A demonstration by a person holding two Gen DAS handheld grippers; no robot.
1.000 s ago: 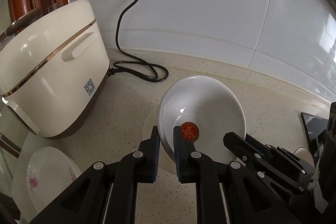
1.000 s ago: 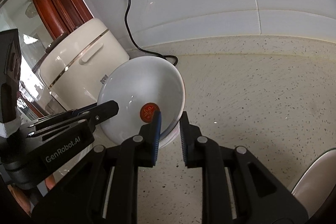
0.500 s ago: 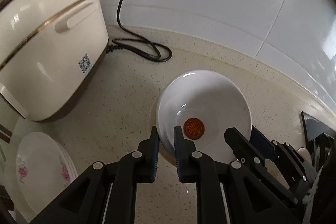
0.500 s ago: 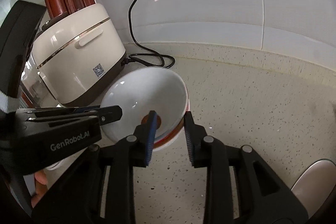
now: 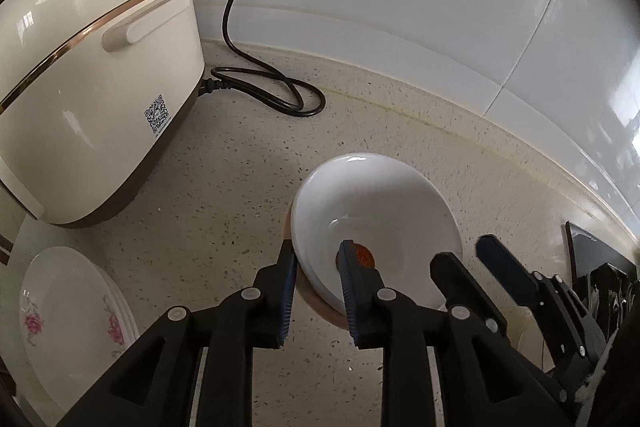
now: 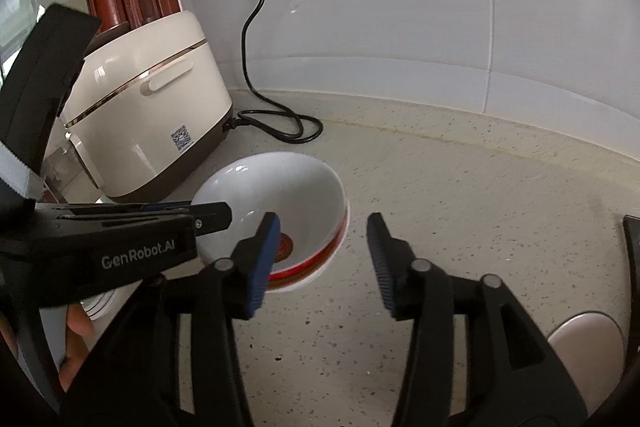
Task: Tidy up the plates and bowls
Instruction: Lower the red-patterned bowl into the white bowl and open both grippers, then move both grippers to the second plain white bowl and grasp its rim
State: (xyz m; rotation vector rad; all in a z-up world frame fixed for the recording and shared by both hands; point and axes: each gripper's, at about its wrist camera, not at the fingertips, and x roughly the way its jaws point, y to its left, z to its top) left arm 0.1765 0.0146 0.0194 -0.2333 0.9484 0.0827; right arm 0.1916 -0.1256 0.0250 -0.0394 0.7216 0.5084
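We have the white bowl [image 5: 372, 223] sitting nested in a red-banded bowl [image 6: 320, 259] on the speckled counter [image 5: 224, 195], just in front of the cream rice cooker [image 5: 88, 75]. Our left gripper [image 5: 316, 291] straddles the near rim, its jaws opening and the pads already off the porcelain; our right gripper [image 6: 320, 259] has its jaws opening wider, the rim partly between them but untouched. The risk we see is in pulling away: a blue pad still hooked inside the rim could tip the upper bowl or drag the stack across the smooth counter. Backing out sideways could also knock the two grippers together. The floral plates [image 5: 68, 323] to the left lie close enough for our left hand to clip them
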